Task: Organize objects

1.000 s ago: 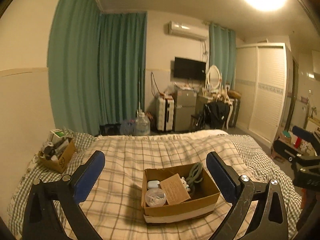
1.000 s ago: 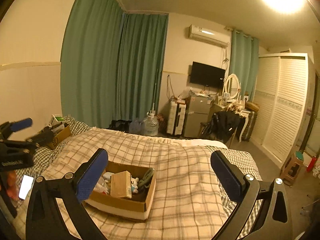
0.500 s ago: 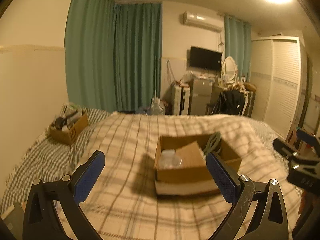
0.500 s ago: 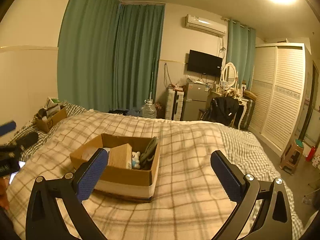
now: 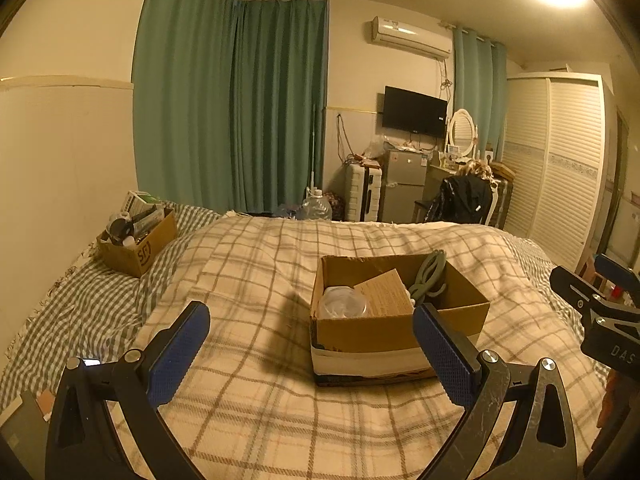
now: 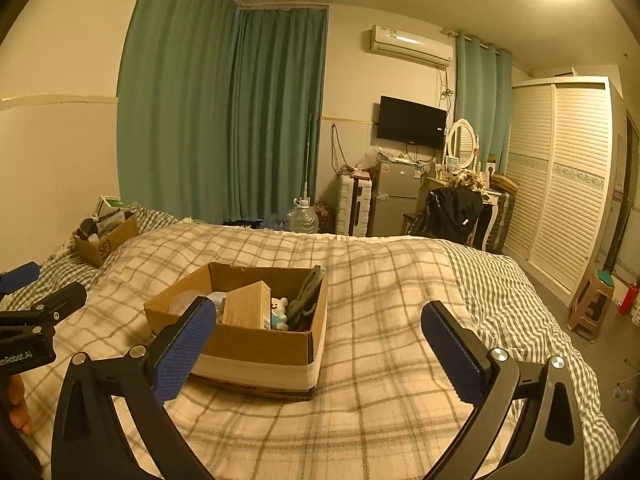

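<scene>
An open cardboard box sits on the plaid bed. It holds a clear round lid, a tan carton, a green cord and a small white toy. My left gripper is open and empty, just short of the box, which lies ahead and right. My right gripper is open and empty, with its left finger in front of the box's near-left corner. A second cardboard box of items sits at the bed's far left.
The plaid blanket covers the bed, with a checked sheet on the left by the wall. Beyond the bed stand a water jug, suitcase, small fridge, chair with black jacket and a wardrobe. A stool stands on the floor right.
Both grippers have dropped lower and come nearer to the box, which now looks larger. Both stay open and empty.
</scene>
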Available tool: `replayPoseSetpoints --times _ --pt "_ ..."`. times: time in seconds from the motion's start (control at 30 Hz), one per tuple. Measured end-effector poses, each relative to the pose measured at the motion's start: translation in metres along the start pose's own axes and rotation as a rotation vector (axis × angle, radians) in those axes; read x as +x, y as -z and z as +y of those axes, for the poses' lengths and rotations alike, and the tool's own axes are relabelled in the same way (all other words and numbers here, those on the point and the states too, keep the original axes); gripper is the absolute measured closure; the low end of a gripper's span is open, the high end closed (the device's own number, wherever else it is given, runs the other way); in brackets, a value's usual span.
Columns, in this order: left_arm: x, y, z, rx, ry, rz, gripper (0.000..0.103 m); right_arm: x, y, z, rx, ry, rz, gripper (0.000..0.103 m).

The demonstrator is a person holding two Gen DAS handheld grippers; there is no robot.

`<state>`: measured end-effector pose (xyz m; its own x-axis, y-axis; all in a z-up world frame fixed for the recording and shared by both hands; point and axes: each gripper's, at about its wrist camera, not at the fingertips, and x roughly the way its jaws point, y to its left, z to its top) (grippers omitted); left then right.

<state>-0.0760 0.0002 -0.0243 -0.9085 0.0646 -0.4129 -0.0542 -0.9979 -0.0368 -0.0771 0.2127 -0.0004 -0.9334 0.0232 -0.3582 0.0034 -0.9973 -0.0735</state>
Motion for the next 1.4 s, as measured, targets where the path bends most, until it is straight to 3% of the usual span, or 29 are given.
replayPoseSetpoints --times 1.4 --pt "0.0055 0.0039 -0.0012 0.021 -0.029 0.032 0.000 0.0050 0.0037 0.0037 -0.008 0.000 0.022 0.000"
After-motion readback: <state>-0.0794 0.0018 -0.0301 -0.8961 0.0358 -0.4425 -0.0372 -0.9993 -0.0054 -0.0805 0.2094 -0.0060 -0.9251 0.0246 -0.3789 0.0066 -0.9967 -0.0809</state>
